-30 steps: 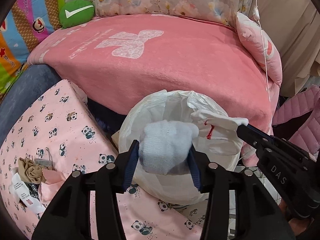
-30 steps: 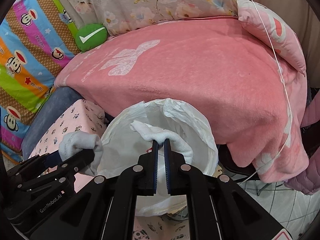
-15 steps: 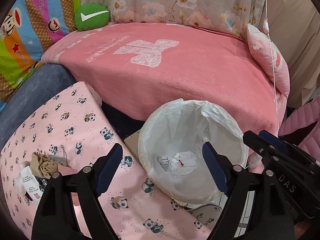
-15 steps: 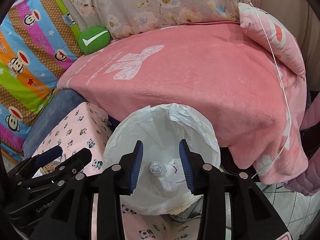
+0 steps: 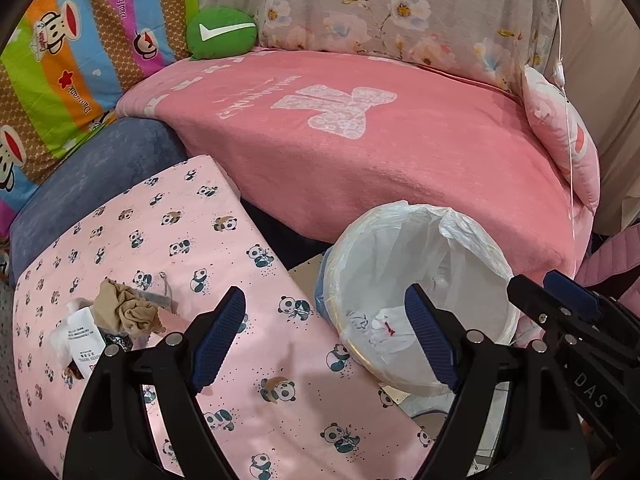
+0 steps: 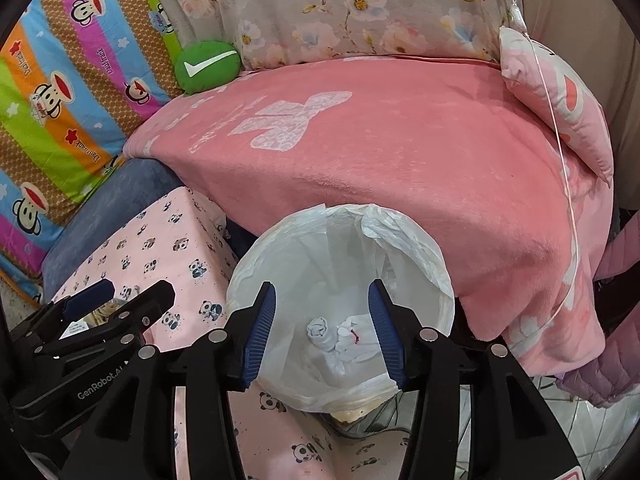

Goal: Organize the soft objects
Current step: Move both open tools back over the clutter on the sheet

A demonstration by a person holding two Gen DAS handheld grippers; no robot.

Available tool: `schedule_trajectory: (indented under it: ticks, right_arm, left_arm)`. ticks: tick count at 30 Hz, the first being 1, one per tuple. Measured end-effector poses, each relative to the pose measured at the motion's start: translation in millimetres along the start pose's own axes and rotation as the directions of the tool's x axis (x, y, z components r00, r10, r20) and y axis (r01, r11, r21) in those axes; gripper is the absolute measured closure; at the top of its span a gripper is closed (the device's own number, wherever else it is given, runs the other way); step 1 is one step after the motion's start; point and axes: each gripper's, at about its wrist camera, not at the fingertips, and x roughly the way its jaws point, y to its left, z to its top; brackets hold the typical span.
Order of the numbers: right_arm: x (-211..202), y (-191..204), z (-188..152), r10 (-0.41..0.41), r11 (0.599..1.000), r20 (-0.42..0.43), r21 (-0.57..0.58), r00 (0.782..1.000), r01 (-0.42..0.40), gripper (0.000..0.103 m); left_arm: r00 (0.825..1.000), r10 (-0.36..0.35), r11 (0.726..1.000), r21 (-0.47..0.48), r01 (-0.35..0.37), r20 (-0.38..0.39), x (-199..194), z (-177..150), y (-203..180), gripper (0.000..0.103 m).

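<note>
A round bin lined with a white plastic bag (image 5: 476,240) (image 6: 404,232) stands in front of the pink bed. At its bottom lie a rolled grey-white sock (image 6: 320,330) and a white sock with a red mark (image 6: 354,338) (image 5: 384,326). My right gripper (image 6: 326,334) hovers above the bin; its jaws are opening with nothing between them. My left gripper (image 5: 326,338) is wide open and empty, above the bin's left rim and the panda-print surface (image 5: 180,240). A crumpled tan cloth (image 5: 128,308) and a white labelled item (image 5: 82,338) lie on that surface at the left.
A pink blanket (image 5: 360,152) covers the bed behind the bin. A green check-mark cushion (image 5: 222,34) and a pink pillow (image 5: 560,144) rest on it. A striped cartoon quilt (image 5: 60,60) hangs left. A pink padded jacket (image 6: 616,344) and tiled floor are at right.
Both grippers opened and let the two socks fall into the bin. Both have since pulled back and up, and the left view has swung left over the panda surface.
</note>
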Motion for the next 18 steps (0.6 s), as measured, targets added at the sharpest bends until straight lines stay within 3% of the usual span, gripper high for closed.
schedule_trajectory:
  ticks: [18]
  right_arm:
    - [-4.1,45.3,-15.0,0.026,0.997,-0.022,-0.076,0.999,-0.028,0.045]
  left_arm:
    - [0.996,0.087,0.991,-0.097,-0.087,-0.005,-13.4,-22.0,50.1,0.022]
